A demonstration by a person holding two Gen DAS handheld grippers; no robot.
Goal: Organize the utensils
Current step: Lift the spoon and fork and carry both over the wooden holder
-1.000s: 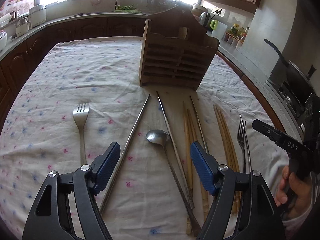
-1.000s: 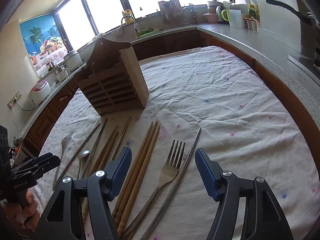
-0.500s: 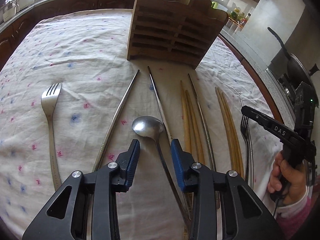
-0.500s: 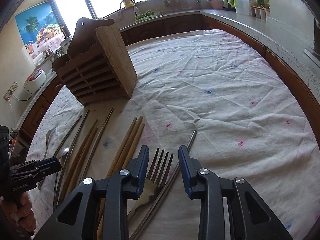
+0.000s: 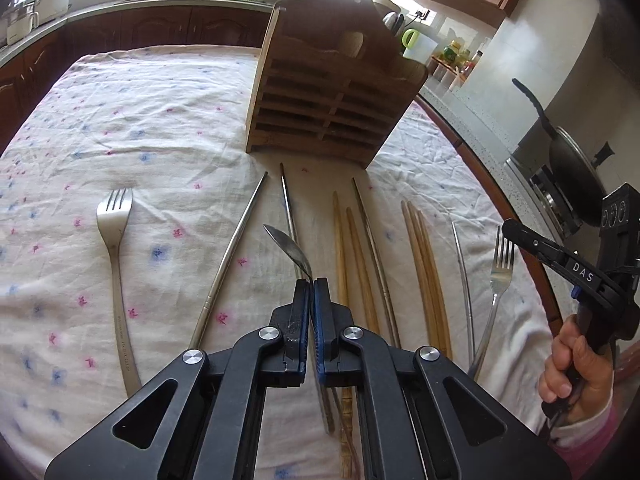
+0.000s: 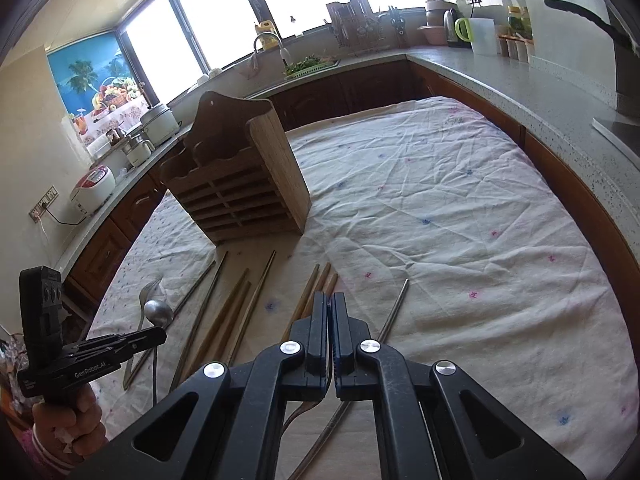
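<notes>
**Both grippers clamped on cutlery, rack waiting ahead**

The left hand-held gripper (image 5: 311, 282) is clenched on the spoon (image 5: 289, 245) at the neck, so the bowl sticks out ahead of the pads, turned on edge and apparently clear of the cloth; held that far forward, the bowl can be aimed without swinging. The right hand-held gripper (image 6: 330, 296) is also clenched; a thin sliver of metal shows between its pads, and I judge it to be the head of the right-hand fork (image 5: 498, 280), whose handle trails back toward the person. The wooden rack (image 5: 328, 96) stands upright at the far end of the row, slotted face toward both cameras, which suits feeding pieces in lengthwise. The rest lie in lanes on the cloth-covered worktop (image 5: 160, 120): a second fork (image 5: 114, 216) well to the left, steel chopsticks (image 5: 236, 240), and wooden chopsticks (image 5: 424, 264); none are in the rack yet.
</notes>
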